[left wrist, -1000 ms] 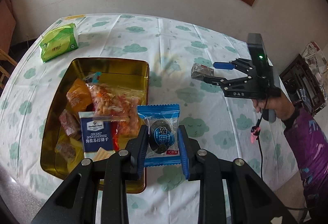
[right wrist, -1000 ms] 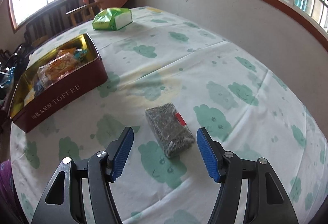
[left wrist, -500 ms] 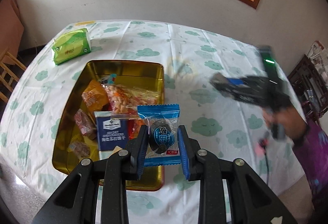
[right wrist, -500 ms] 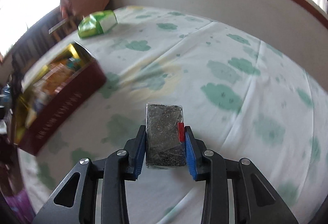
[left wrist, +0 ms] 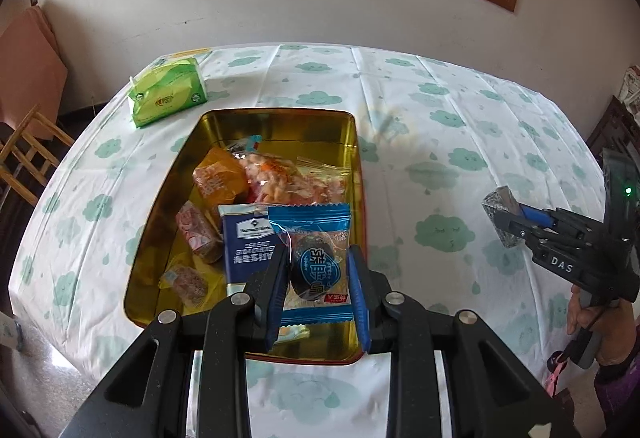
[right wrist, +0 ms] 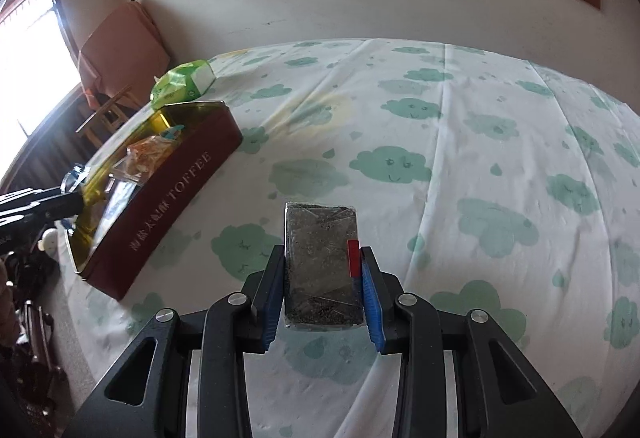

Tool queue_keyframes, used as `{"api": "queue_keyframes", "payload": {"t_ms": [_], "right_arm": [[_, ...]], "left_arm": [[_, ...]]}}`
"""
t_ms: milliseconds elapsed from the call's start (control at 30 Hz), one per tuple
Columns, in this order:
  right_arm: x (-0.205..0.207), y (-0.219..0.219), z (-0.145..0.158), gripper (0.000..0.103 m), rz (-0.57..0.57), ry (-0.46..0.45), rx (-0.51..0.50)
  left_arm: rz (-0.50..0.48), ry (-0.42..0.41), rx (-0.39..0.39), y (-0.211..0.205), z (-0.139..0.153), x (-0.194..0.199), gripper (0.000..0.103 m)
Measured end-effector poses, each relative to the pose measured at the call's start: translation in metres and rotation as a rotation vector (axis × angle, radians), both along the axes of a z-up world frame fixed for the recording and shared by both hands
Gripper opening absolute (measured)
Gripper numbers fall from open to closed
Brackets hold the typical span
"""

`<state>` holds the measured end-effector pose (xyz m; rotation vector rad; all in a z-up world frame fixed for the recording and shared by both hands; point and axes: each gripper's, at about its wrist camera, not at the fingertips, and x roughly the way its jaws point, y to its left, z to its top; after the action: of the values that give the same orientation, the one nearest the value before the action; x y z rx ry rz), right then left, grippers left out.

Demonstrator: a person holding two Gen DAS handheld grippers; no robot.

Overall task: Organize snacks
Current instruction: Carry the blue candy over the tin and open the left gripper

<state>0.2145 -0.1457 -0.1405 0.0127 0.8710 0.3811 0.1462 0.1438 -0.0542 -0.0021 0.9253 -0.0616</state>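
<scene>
My left gripper (left wrist: 318, 278) is shut on a blue snack packet (left wrist: 312, 258) with a dark round cake inside and holds it above the near right part of the gold tin (left wrist: 280, 121). The tin, red outside with "TOFFEE" on its side (right wrist: 168, 201), holds several snacks, among them a navy cracker pack (left wrist: 248, 242) and an orange-pink bag (left wrist: 288, 185). My right gripper (right wrist: 322, 278) is shut on a dark grey wrapped block (right wrist: 320, 258) with a red tab, lifted above the tablecloth to the right of the tin. That block also shows in the left wrist view (left wrist: 500, 213).
A green tissue pack (left wrist: 168, 97) lies on the cloud-print tablecloth (left wrist: 440, 125) beyond the tin's far left corner. Wooden chairs (left wrist: 28, 153) stand past the table's left edge. A wall with a window runs behind the table.
My right gripper closed on the grey block and lifted it off the cloth. My left gripper rose and drew back a little, still holding the blue packet over the tin.
</scene>
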Motion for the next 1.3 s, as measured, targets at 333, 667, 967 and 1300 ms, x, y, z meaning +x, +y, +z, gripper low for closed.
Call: {"api": "queue_keyframes", "payload": {"t_ms": [333,667,967,1300], "right_arm": [[0.003,-0.004,-0.013,0.036,-0.091,-0.005,-0.025],[0.003,0.001,-0.015,0.036,-0.094,-0.012,-0.052],[0.003,0.001,-0.015,0.036,-0.094,-0.01,-0.046],[0.003,0.002,-0.015,0.036,-0.095,-0.011,-0.048]], "left_arm": [[0.012,-0.032,0.081,0.01,-0.004,-0.001,0.026],[0.001,-0.043,0.112,0.014,-0.011,0.005,0.026],[-0.004,-0.06,0.141,0.014,-0.015,0.011,0.027],[0.01,-0.059,0.166,0.02,-0.022,0.02,0.028]]}}
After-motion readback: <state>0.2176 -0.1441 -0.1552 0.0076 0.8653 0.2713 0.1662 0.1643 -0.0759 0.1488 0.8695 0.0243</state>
